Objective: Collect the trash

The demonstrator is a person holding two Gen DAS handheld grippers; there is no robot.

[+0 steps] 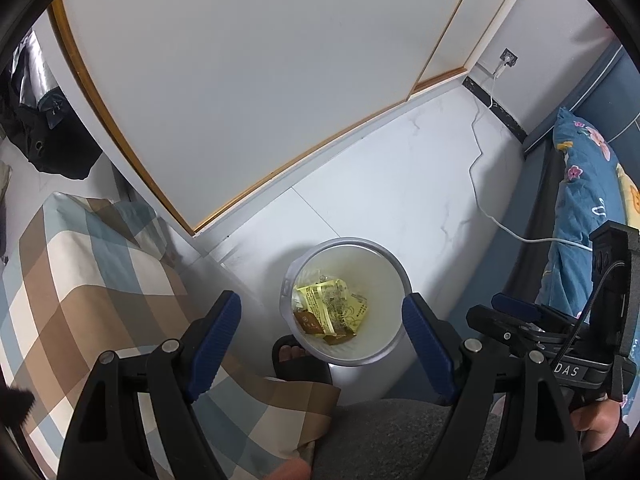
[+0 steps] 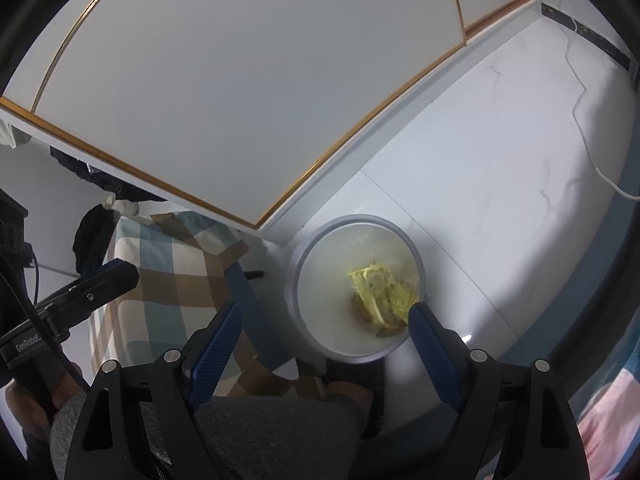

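A checked bedsheet [image 1: 80, 280] hangs beside white cabinet doors [image 1: 240, 80]; a white cable [image 1: 480, 184] crosses the marble floor [image 1: 400, 180].

This is a bedroom in a home. A bed spread with a brown, cream and blue checked cotton sheet [image 1: 92, 280] stands on the left, and a blue flower-printed quilt [image 1: 580, 184] lies on the right. Tall white wardrobe doors edged in thin wooden trim [image 1: 256, 92] fill the far side above a glossy white marble-veined tile floor [image 1: 400, 184]. A white charger cable [image 1: 480, 184] trails from a wall socket [image 1: 629, 57], and dark clothes [image 1: 44, 128] hang nearby.
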